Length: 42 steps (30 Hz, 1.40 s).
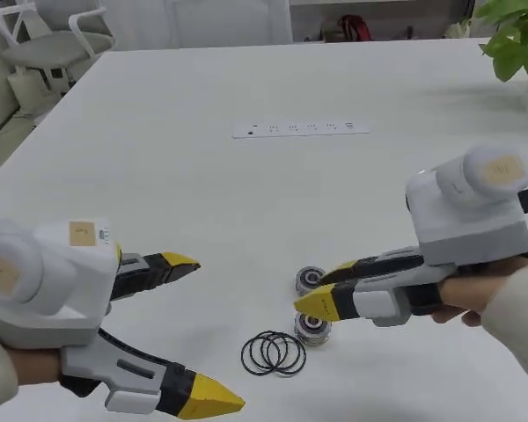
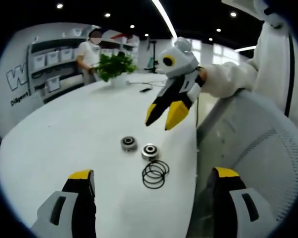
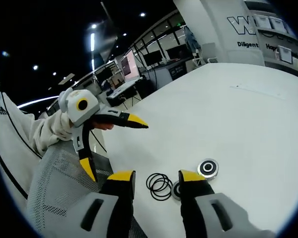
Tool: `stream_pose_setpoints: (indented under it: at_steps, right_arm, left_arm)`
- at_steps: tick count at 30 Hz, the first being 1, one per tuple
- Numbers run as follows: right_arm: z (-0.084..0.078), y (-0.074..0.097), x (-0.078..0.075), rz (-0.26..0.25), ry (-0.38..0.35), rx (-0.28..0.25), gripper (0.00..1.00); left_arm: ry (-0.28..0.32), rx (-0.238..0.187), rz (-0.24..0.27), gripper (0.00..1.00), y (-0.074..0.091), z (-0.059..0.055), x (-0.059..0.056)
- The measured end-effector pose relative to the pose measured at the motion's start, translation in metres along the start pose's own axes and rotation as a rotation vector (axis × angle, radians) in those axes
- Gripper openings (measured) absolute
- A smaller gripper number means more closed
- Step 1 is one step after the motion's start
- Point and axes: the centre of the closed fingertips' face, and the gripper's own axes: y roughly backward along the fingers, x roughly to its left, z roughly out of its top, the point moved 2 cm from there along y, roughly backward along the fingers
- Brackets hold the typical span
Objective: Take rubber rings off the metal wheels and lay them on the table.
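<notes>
A white socket strip (image 1: 300, 129) lies flat toward the far side, showing a row of small outlets. A leafy green plant (image 1: 515, 35) reaches in at the upper right corner of the head view; in the left gripper view it stands in a white pot (image 2: 118, 80). A grey office chair (image 1: 48, 40) with a white frame stands at the upper left, and something red (image 1: 354, 26) sits beyond the far edge, too small to identify. In the left gripper view a person (image 2: 91, 52) in a white top stands beside wall shelves (image 2: 49, 67) holding pale bins, under ceiling lights (image 2: 164, 17), and a grey mesh chair back (image 2: 253, 139) is close on the right. The right gripper view shows monitors (image 3: 164, 53) in the background and large wall lettering (image 3: 248, 22).
</notes>
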Motion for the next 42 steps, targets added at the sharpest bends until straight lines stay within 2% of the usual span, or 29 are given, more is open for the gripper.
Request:
stream_pose_setpoints:
  at_steps: [6,13,17,23,28,42]
  right_arm:
    - [0.008,0.006,0.008,0.023,0.035,-0.047,0.48]
    - [0.007,0.009,0.007,0.026,0.097,-0.060,0.65]
    - [-0.001,0.009,0.005,0.038,0.128,-0.051,0.78]
    - [-0.018,0.010,0.001,0.048,0.151,-0.024,0.90]
    - [-0.028,0.013,-0.001,0.054,0.140,-0.035,0.95]
    - [-0.055,0.020,-0.007,0.019,0.080,-0.013,0.98]
  left_arm:
    - [0.016,0.006,0.014,1.00,0.003,-0.003,0.002]
    - [0.028,0.015,0.021,1.00,0.003,-0.008,0.004]
    - [0.029,0.021,0.018,1.00,0.002,-0.010,0.004]
    - [0.039,0.026,0.022,1.00,-0.001,-0.012,0.005]
    - [0.040,0.054,0.003,1.00,-0.006,-0.020,0.001]
    - [0.092,0.036,0.013,1.00,-0.005,-0.027,0.006]
